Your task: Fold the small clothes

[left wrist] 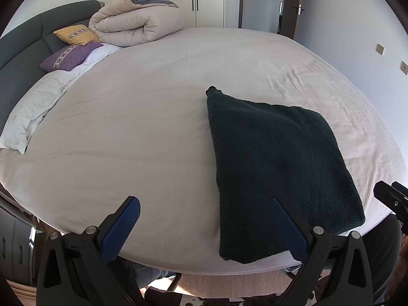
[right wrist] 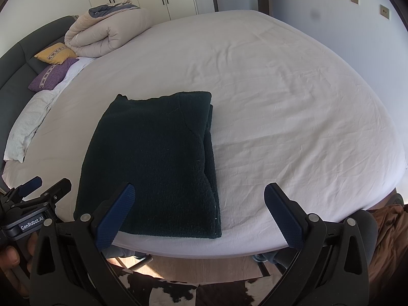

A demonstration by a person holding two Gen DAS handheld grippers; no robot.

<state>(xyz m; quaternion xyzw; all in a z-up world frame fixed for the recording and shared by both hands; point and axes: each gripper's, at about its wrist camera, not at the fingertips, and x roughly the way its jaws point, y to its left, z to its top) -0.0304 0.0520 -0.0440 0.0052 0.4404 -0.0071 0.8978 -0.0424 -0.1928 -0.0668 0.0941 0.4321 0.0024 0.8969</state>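
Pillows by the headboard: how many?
3. Yellow patterned cushion nearest the rolled duvet, purple patterned cushion just in front of it, white pillow closest to camera. Others may hide behind the duvet.

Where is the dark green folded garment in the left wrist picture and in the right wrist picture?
Left wrist view: the dark green folded garment lies right of centre, near the bed's front edge.
Right wrist view: the garment lies left of centre, also at the front edge.
Shared landmark: the rolled beige duvet, upper left in both.
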